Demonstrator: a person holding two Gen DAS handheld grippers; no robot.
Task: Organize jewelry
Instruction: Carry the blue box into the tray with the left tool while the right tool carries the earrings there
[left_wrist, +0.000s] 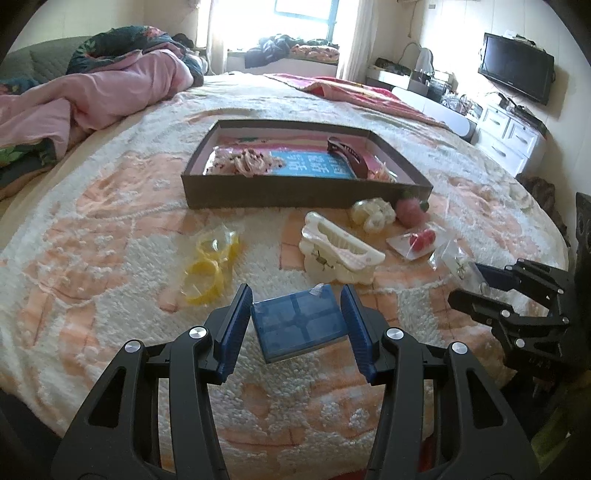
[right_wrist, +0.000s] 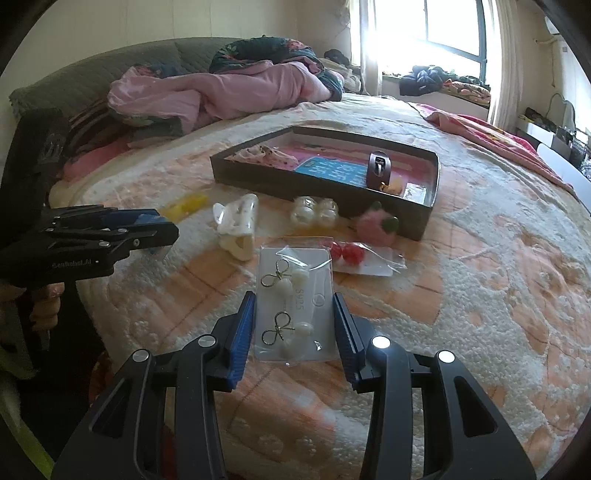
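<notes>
The blue box (left_wrist: 300, 323) sits on the bedspread (left_wrist: 110, 229) between the spread fingers of the left gripper (left_wrist: 297, 328); small gaps show on both sides, so nothing is gripped. The earring card (right_wrist: 295, 314) lies flat between the fingers of the right gripper (right_wrist: 295, 332), also open and apart from it. Beyond lie a white clip (left_wrist: 338, 251), yellow bangles (left_wrist: 207, 273), red earrings (right_wrist: 345, 253) and a pink puff (right_wrist: 375, 225) against the tray (left_wrist: 295, 194).

The strawberry clip (left_wrist: 409, 211) is partly hidden behind the tray (left_wrist: 280, 192) corner; the yellow bands (right_wrist: 186, 204) are blurred.
</notes>
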